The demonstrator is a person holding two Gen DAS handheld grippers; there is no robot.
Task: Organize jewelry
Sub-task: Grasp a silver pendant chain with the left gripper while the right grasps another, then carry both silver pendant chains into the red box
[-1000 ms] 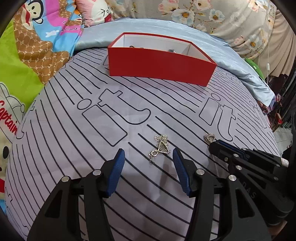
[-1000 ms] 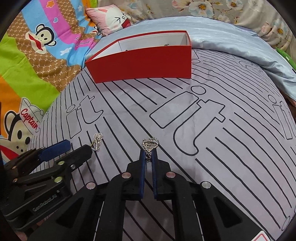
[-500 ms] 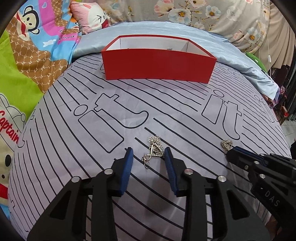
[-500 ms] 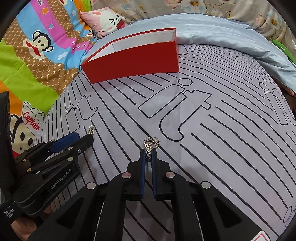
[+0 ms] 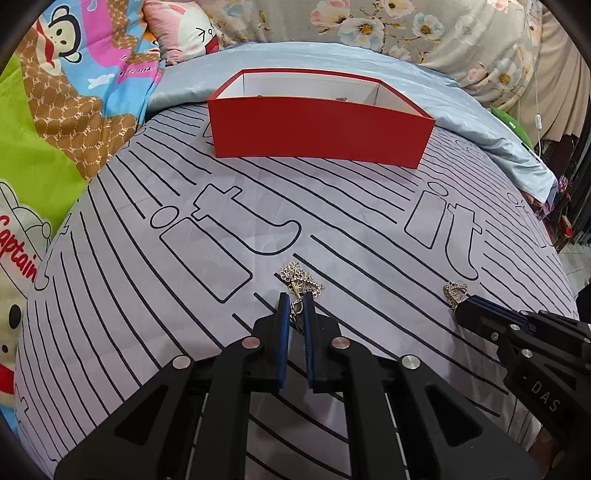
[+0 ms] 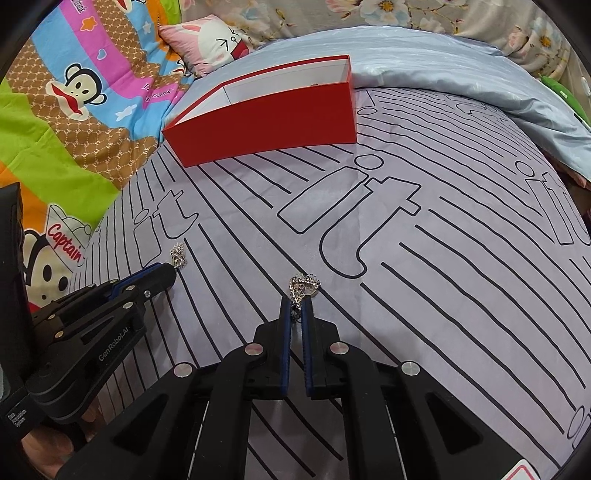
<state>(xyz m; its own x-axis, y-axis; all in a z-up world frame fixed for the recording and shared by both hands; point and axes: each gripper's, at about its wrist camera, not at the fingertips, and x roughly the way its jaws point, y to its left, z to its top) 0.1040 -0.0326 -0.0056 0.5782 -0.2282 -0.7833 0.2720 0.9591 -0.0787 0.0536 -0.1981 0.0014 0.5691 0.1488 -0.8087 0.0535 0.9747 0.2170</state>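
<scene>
My left gripper [image 5: 295,300] is shut on a sparkly silver earring [image 5: 300,277] lying on the striped grey sheet; the earring's top sticks out past the fingertips. My right gripper [image 6: 296,303] is shut on a second silver earring [image 6: 303,286], held at the sheet's surface. In the left wrist view the right gripper [image 5: 461,304] and its earring [image 5: 455,291] show at the right. In the right wrist view the left gripper [image 6: 168,271] and its earring [image 6: 178,254] show at the left. A red open box [image 5: 317,127] with white inside stands farther back; small items lie in it.
The red box also shows in the right wrist view [image 6: 266,127]. A light blue quilt [image 5: 332,59] lies behind the box. A cartoon monkey blanket [image 5: 48,122] covers the left side. A pink pillow [image 5: 184,26] and floral fabric lie at the back.
My left gripper closed from wide open onto the earring between its fingers. My right gripper stayed shut on its earring. Both views drew back a little from the box.
</scene>
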